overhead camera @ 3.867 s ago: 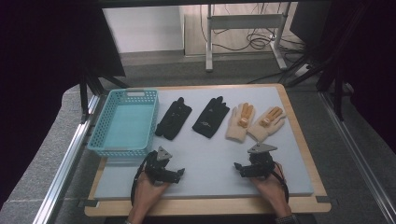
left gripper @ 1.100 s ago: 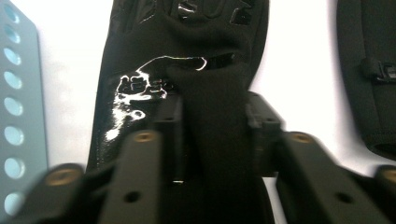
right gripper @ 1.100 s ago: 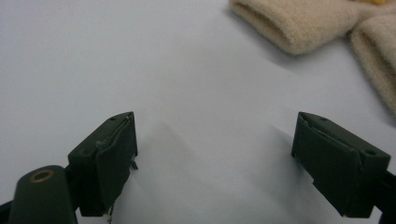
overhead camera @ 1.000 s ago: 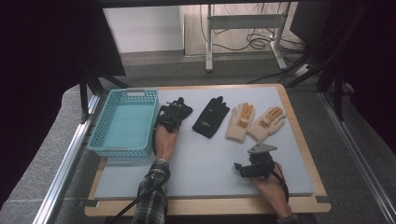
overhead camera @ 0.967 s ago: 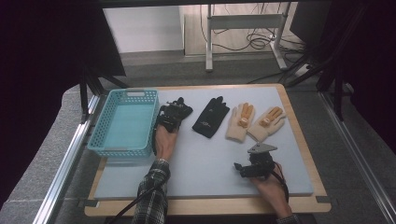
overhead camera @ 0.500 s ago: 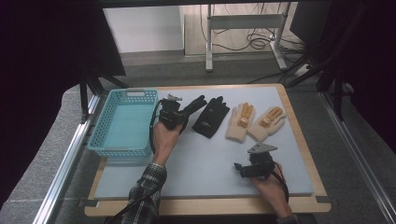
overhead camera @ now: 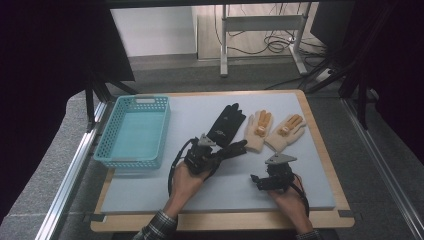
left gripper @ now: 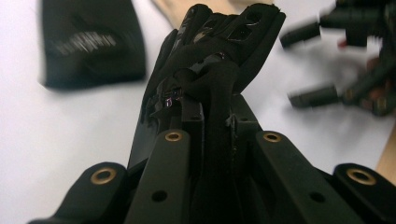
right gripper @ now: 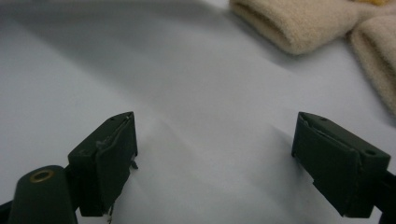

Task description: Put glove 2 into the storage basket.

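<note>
Black glove (overhead camera: 231, 150) lifted, not yet in basket (overhead camera: 134, 131).
Your left gripper (overhead camera: 216, 153) fingers pinch it right of basket; right gripper (overhead camera: 256, 181) fingers wide, empty; three gloves left.

Your held black glove (left gripper: 219, 88) looks like matt knit cloth – the beige gloves (right gripper: 299, 23) fuzzier, woollen. The basket (overhead camera: 134, 131) is glossy plastic mesh, the counter (overhead camera: 310, 107) wood-edged with a smooth pale mat.
</note>
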Motion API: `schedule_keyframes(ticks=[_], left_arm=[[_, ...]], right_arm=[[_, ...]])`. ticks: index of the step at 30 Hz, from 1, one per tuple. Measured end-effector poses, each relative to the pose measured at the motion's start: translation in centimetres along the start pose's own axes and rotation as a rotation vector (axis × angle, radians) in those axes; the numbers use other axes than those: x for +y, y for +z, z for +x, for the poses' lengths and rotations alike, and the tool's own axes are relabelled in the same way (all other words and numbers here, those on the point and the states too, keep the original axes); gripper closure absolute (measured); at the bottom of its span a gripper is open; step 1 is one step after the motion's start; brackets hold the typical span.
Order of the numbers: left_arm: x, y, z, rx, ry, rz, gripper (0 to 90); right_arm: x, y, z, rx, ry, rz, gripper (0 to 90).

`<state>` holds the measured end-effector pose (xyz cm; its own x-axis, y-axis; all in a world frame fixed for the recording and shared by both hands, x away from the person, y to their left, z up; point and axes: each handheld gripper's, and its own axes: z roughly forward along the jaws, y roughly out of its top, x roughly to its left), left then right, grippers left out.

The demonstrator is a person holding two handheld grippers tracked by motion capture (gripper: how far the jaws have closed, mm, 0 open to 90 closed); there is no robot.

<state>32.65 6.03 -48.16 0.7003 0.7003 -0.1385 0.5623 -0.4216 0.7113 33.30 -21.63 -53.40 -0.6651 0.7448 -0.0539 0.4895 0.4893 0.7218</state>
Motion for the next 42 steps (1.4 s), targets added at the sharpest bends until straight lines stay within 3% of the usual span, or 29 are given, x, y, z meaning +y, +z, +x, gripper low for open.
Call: schedule_keyframes(ticks=[2,5,6,7,9,11,12,13,14,15,16,17,18,19,20,21,22,23,26,27,29,30,32,34,40,42], left_arm=[[-0.6,0.5,-0.3,-0.001,0.007,0.017,80.4],[-1.9,1.9,-0.8,-0.045,0.001,0.042,77.2],[-2.2,2.2,-0.8,-0.053,-0.003,0.046,73.2],[-2.3,2.5,-0.7,-0.069,-0.006,0.063,54.3],[-2.2,2.0,-0.5,-0.091,-0.003,0.061,40.3],[-2.1,1.3,-0.3,-0.098,0.000,0.047,36.3],[-2.1,0.8,-0.3,-0.097,0.000,0.040,29.1],[-2.0,-0.6,0.1,-0.080,0.015,0.021,27.2],[-2.0,-0.6,0.1,-0.080,0.015,0.021,26.4],[-2.3,-1.9,0.7,-0.024,0.030,0.009,26.6],[-2.3,-1.9,0.7,-0.024,0.030,0.009,28.3],[-2.7,-2.7,1.4,0.020,0.023,0.008,34.6],[-2.7,-2.7,1.4,0.020,0.023,0.008,38.7],[-3.2,-2.9,2.0,0.046,0.012,0.010,38.7],[-4.1,-2.8,2.9,0.079,-0.006,0.016,51.3],[-4.1,-2.8,2.9,0.079,-0.006,0.016,55.6],[-4.6,-2.6,3.4,0.096,-0.015,0.021,55.6],[-5.4,-2.1,4.2,0.116,-0.037,0.031,64.1],[-6.5,-1.3,5.1,0.119,-0.064,0.041,70.9],[-6.5,-1.3,5.1,0.119,-0.064,0.041,72.6],[-7.2,-1.0,5.7,0.104,-0.092,0.036,73.9],[-7.4,-0.9,5.7,0.097,-0.099,0.026,73.8],[-7.5,-0.9,5.7,0.089,-0.107,0.017,71.5],[-7.7,-1.0,5.7,0.052,-0.122,0.005,71.3],[-8.1,-1.1,4.3,-0.008,-0.108,0.007,69.8],[-8.2,-1.0,3.2,-0.048,-0.096,0.010,69.2]], right_arm=[[0.0,0.0,0.0,0.000,0.000,0.000,13.8],[0.0,0.0,0.0,0.000,0.002,0.000,13.8],[0.0,0.0,0.0,0.000,0.001,0.000,13.8],[0.0,0.0,0.0,0.000,0.001,-0.001,13.8],[0.0,0.0,0.0,0.000,0.001,0.000,13.8],[0.0,0.0,0.0,0.001,0.002,0.000,13.8],[0.0,0.0,0.0,0.002,0.002,0.000,13.8],[0.0,0.0,0.0,0.002,0.002,0.001,13.8],[0.0,0.0,0.0,0.002,0.002,0.001,13.8],[0.0,0.0,0.0,0.002,0.002,0.000,13.8],[0.0,0.0,0.0,0.002,0.002,0.000,13.8],[0.0,0.0,0.0,0.001,0.002,0.000,13.8],[0.0,0.0,0.0,0.001,0.002,-0.001,14.0],[0.0,0.0,0.0,0.001,0.002,-0.001,14.0],[0.0,0.0,0.0,0.007,0.000,-0.003,15.2],[0.0,0.0,0.0,0.007,0.000,-0.003,15.2],[0.0,-0.1,0.0,0.013,-0.001,-0.006,18.0],[-0.1,-0.3,0.0,0.037,-0.007,-0.018,27.3],[-0.5,-1.1,0.3,0.041,-0.007,-0.026,50.1],[-0.5,-1.1,0.3,0.041,-0.007,-0.026,50.1],[-0.3,-1.7,0.8,0.128,0.016,-0.046,65.5],[-0.1,-1.8,1.0,0.148,0.017,-0.054,68.3],[0.1,-1.7,1.2,0.169,0.019,-0.053,70.3],[0.5,-1.1,1.7,0.194,0.010,-0.035,72.9],[1.4,0.5,1.6,0.162,-0.002,-0.017,74.0],[2.3,1.0,1.1,0.150,-0.003,-0.020,74.0]])
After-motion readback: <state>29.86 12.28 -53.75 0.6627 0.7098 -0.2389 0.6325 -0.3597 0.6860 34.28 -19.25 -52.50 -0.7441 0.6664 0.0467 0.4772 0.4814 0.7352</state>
